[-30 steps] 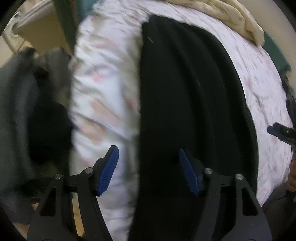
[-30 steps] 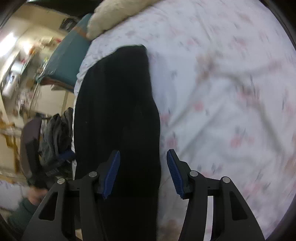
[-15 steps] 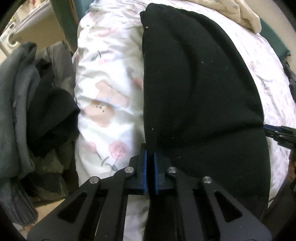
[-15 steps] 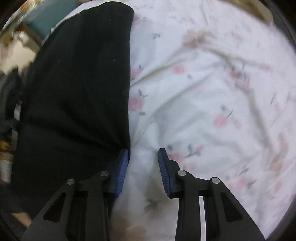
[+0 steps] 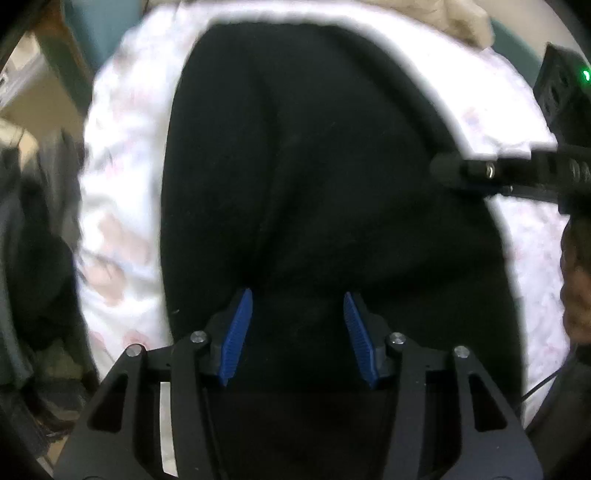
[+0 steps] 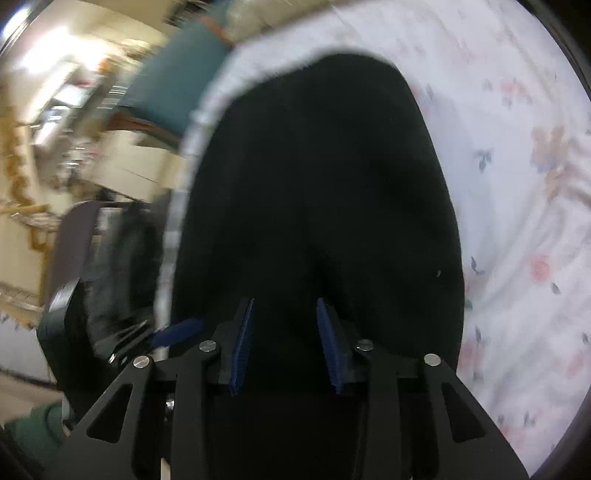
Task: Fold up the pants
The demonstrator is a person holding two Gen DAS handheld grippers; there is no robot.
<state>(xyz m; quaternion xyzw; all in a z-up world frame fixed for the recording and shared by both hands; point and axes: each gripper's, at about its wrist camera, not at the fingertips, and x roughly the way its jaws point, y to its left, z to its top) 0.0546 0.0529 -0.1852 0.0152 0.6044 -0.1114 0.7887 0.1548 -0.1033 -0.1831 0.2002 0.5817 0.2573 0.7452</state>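
Black pants [image 5: 314,184] lie on a floral bedsheet [image 5: 118,206], folded into a shorter, wide dark shape. My left gripper [image 5: 298,336] is open over the near part of the pants, blue pads apart, holding nothing. My right gripper [image 6: 284,341] is open too, over the near end of the pants [image 6: 317,192]. The right gripper's body shows at the right edge of the left wrist view [image 5: 517,173]. The left gripper's blue pad shows at the lower left of the right wrist view [image 6: 177,330].
A pile of dark and grey clothes [image 5: 33,236] lies left of the bed. A cream blanket [image 5: 443,18] lies at the far end. A teal piece of furniture [image 6: 173,81] and a dark chair [image 6: 70,258] stand beyond the bed's left edge.
The left gripper was shut on the pants' edge half a second ago and is now open. Both grippers have moved forward, and the pants now look shorter and doubled over.
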